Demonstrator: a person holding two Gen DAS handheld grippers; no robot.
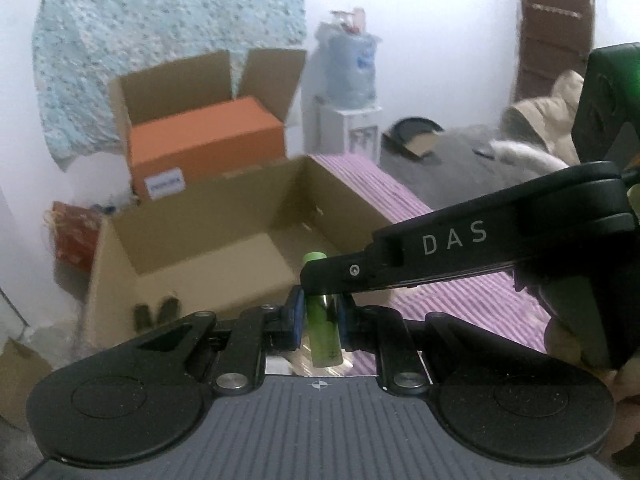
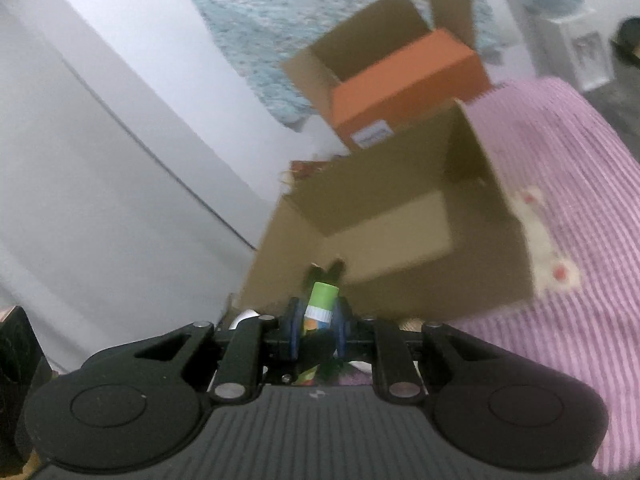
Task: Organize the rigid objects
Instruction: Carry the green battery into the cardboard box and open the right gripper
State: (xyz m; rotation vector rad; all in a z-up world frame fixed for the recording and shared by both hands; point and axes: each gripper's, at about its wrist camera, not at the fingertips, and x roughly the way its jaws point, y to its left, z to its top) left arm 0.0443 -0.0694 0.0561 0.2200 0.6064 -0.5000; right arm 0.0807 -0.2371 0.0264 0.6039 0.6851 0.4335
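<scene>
My left gripper [image 1: 320, 322] is shut on a green cylinder [image 1: 325, 334], a small tube that stands roughly upright between the blue pads. My right gripper [image 2: 316, 326] is shut on a green-capped tube [image 2: 320, 306] with a white and orange band. In the left wrist view the right gripper [image 1: 320, 280] reaches in from the right and crosses just in front of the green cylinder. An open, empty brown cardboard box [image 1: 208, 240] lies just beyond both grippers on the bed; it also shows in the right wrist view [image 2: 496, 184].
A pink striped bedsheet [image 2: 560, 184] covers the bed. Behind the empty box stands a second open carton holding an orange box [image 1: 204, 144]. A water dispenser [image 1: 352, 96] stands by the far wall. A white toy [image 2: 540, 240] lies right of the box.
</scene>
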